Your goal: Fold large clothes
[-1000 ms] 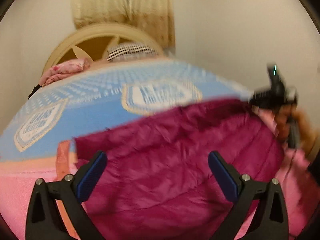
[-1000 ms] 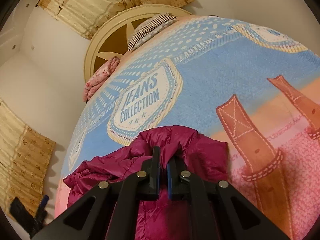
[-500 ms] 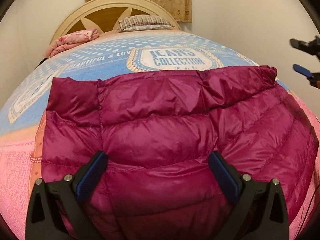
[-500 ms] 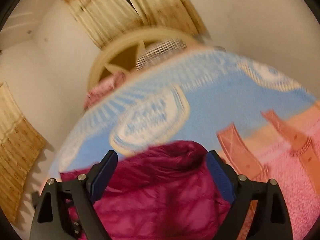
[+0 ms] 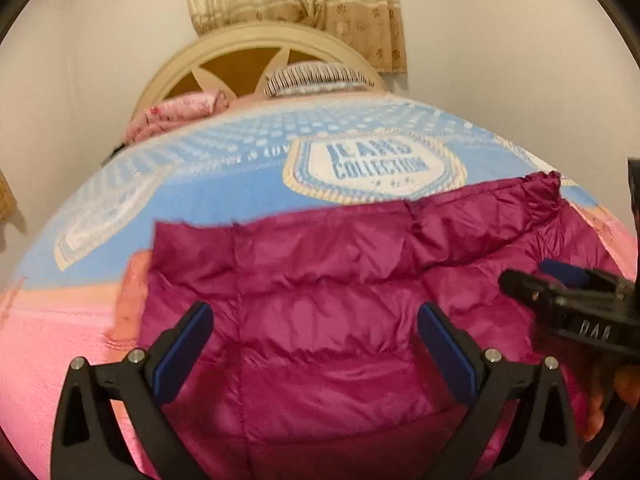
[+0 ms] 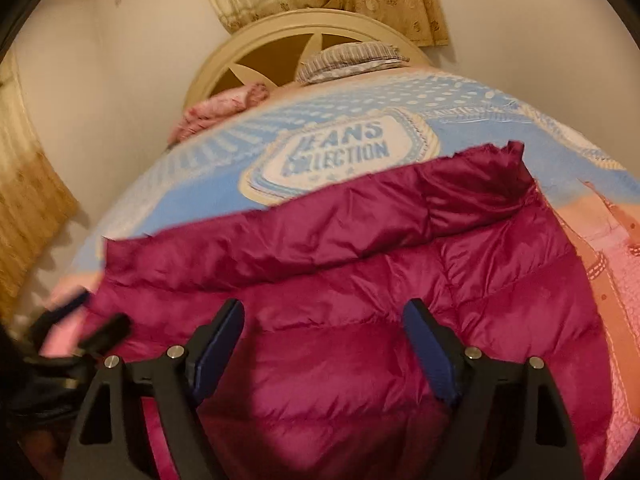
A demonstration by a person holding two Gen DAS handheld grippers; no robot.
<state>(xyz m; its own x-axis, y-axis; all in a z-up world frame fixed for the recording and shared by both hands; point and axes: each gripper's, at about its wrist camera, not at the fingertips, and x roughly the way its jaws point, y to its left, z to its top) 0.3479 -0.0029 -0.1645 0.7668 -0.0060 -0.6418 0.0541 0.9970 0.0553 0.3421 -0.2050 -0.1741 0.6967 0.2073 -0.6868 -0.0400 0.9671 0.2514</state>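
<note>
A magenta puffer jacket (image 5: 328,304) lies spread flat on the bed's blue-and-pink blanket (image 5: 224,184). The left gripper (image 5: 316,344) hovers over it, jaws wide and empty. The right gripper (image 6: 324,344), jaws closing slightly, seems clear of the fabric.

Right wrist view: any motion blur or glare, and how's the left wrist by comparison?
Right wrist: warm dim light, sheen on the magenta puffer jacket, left tool smeared by motion at the lower left. Left wrist: softer all over, "JEANS COLLECTION" print on the bedspread blurred. Both: strong fisheye bulge, dark corners.
</note>
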